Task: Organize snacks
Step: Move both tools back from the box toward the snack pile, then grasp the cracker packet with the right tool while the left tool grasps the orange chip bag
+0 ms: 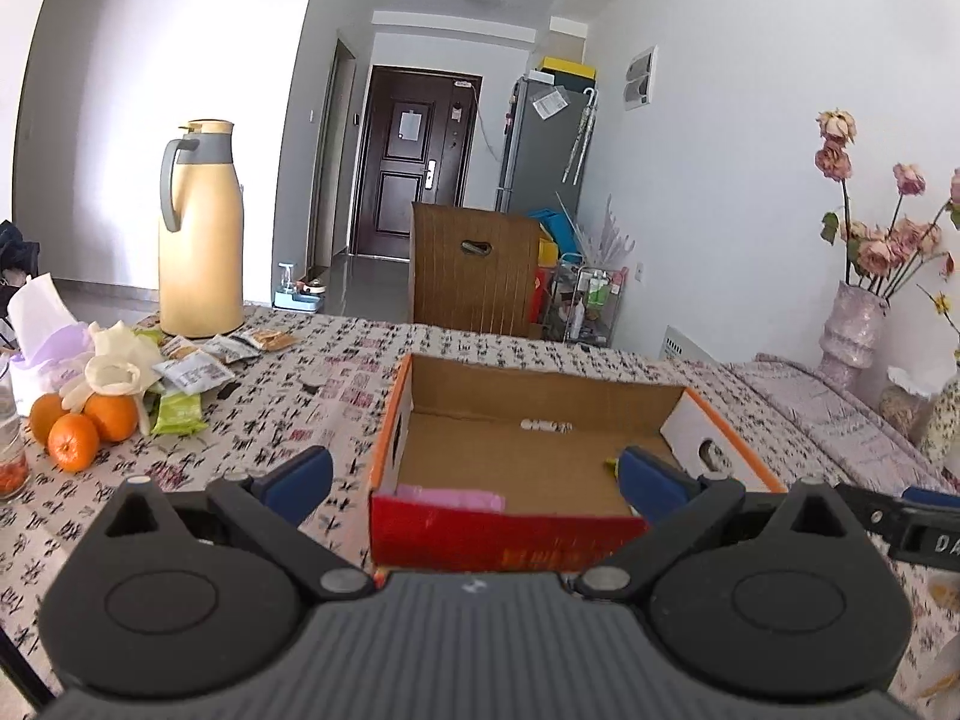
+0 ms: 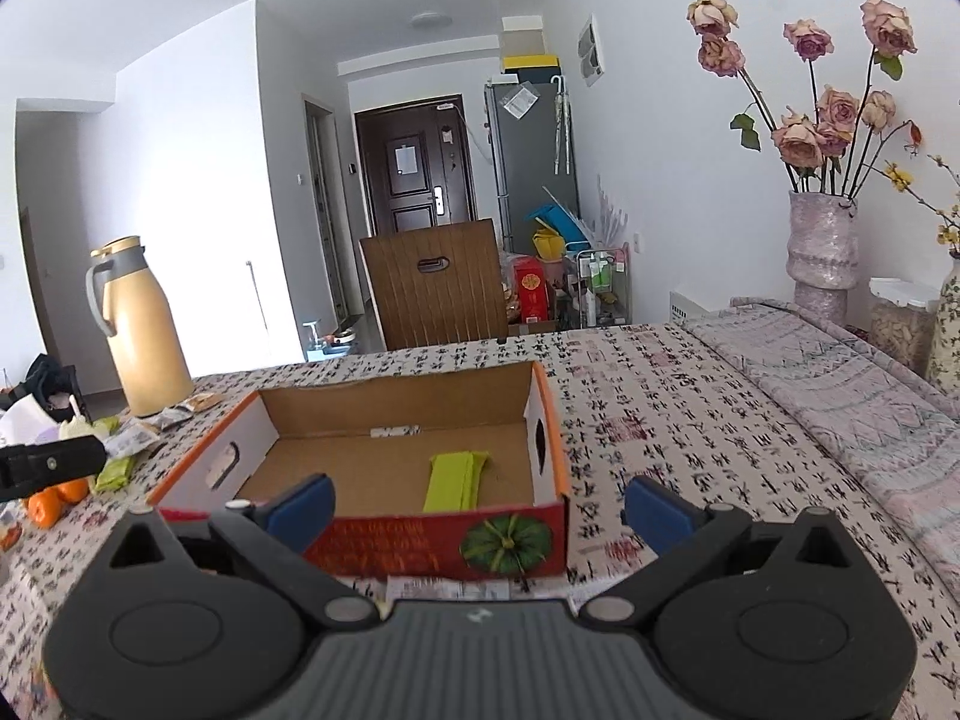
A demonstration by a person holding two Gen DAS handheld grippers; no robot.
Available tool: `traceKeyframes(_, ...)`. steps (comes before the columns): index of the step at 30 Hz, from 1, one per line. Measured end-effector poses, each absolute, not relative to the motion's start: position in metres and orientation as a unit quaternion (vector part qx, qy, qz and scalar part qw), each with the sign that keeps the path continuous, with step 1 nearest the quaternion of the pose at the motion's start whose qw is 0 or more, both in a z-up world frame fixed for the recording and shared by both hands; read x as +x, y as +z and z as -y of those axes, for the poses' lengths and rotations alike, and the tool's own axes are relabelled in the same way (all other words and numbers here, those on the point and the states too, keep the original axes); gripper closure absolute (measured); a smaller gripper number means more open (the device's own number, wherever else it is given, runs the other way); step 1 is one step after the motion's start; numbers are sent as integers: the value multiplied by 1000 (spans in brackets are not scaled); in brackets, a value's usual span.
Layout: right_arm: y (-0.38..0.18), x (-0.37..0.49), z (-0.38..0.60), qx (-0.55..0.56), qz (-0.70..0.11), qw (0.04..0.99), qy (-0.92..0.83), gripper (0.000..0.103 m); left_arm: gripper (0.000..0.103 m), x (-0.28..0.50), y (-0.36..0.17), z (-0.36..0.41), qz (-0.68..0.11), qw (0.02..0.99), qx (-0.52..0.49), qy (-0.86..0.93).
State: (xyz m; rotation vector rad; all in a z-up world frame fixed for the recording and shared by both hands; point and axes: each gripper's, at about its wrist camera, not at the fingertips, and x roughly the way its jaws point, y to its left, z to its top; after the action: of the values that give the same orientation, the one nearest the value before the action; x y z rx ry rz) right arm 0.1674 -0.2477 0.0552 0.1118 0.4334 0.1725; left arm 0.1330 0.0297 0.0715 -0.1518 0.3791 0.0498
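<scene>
My left gripper (image 1: 474, 483) was spread wide with nothing between its blue pads (image 1: 300, 480), hanging just short of the cardboard box (image 1: 540, 402), whose red front wall filled the gap at about six o'clock in the left wrist view. My right gripper (image 2: 477, 510) was likewise released and empty, its pads straddling the same box's right front corner, the one with the green pumpkin picture (image 2: 507, 543).

The box sat open-topped on the patterned tablecloth (image 2: 660, 408). Inside, a green snack packet (image 2: 456, 480) lay flat on the floor toward the right wall; from the left wrist view I could also see a pink packet (image 1: 450, 497) tucked against the near wall (only its top edge showed).

The rest of the snacks (image 1: 210, 369) lay in a loose pile at about nine o'clock in the left view, well apart from the box: pale wrappers and a green packet (image 1: 179, 414) near the foot of the yellow thermos jug (image 1: 201, 228). Three oranges (image 1: 81, 426) rested just beside that pile, with a white glove (image 1: 120, 366) draped over them.

At two o'clock in the right view stood a vase of dried roses (image 2: 822, 240), upright near the wall, well apart from both grippers.
</scene>
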Motion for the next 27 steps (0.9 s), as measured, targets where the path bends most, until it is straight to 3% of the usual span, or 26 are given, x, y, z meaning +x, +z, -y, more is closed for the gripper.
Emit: traceKeyframes(27,-28,104,272,-5,-306,949,78,0,0,71,-4,-42,-268,961,-70,-2)
